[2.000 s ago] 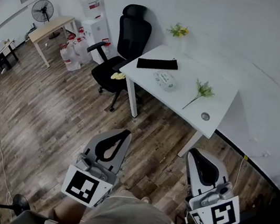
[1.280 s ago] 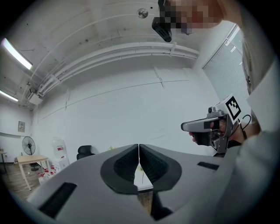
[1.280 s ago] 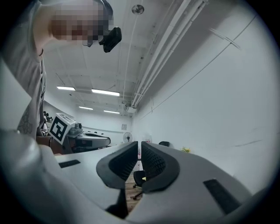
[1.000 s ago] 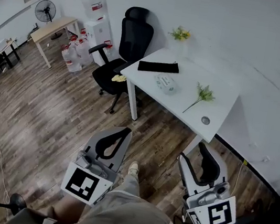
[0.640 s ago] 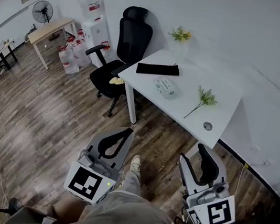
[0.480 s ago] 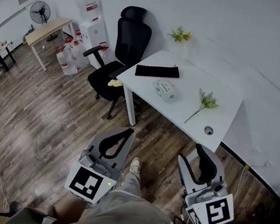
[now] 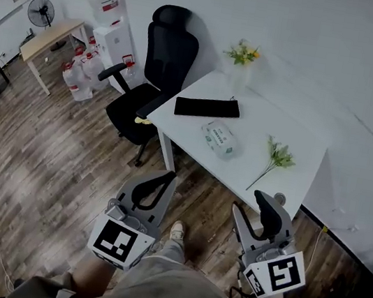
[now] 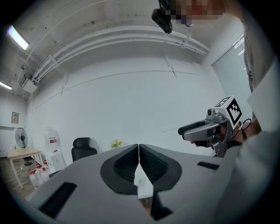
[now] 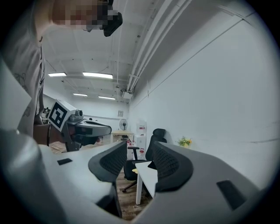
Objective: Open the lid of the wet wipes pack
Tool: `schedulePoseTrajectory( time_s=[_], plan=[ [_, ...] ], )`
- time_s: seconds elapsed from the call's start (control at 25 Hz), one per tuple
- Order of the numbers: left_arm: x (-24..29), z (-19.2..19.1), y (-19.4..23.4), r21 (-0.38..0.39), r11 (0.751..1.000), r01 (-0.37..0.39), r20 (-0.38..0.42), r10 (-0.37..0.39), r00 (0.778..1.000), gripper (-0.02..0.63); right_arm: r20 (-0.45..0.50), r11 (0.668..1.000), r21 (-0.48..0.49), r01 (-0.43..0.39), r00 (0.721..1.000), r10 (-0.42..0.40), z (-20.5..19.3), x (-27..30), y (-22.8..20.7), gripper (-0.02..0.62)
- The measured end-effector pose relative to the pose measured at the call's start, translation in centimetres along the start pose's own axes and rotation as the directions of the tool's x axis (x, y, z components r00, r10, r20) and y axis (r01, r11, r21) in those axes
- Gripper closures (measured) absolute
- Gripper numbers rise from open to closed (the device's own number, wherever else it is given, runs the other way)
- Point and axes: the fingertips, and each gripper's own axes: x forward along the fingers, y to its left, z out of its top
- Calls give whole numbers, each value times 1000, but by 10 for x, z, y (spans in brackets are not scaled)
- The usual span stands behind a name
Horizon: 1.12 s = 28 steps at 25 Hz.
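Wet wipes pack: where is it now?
Head view, centre: the wet wipes pack lies on the white table, between the black pad and the green sprig.

White wall [image 7: 317,46], wood-plank floor [image 7: 51,150], white table [image 7: 256,156], black office chair [image 7: 154,68]

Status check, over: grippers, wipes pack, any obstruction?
Left gripper shut, empty. Right gripper open, empty. Wet wipes pack on white table, untouched, well ahead. Only wood floor between.

The left gripper [image 7: 165,178] is held low, jaws pressed together; the right gripper [image 7: 254,204] alongside has its jaws apart, empty.
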Motion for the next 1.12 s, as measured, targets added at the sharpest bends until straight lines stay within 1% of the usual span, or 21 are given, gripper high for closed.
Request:
schedulePoseTrajectory(
  time_s=[0.28, 0.52, 0.76, 1.12],
  plan=[
    [60, -13, 71, -28, 999, 37, -28, -38, 999, 586, -54, 1000, 6, 22, 998, -21, -3, 92, -30, 397],
    [104, -23, 112, -25, 997, 71, -46, -73, 996, 586, -94, 999, 14, 37, 995, -36, -10, 152, -54, 397],
    [130, -31, 132, -38, 996, 80, -62, -82, 995, 586, -125, 999, 25, 32, 992, -29, -21, 187, -71, 397],
    [168, -35, 138, -46, 998, 42, -95, -46, 994, 586, -170, 1000, 10, -17, 985, 19, -36, 213, -111, 397]
  ],
)
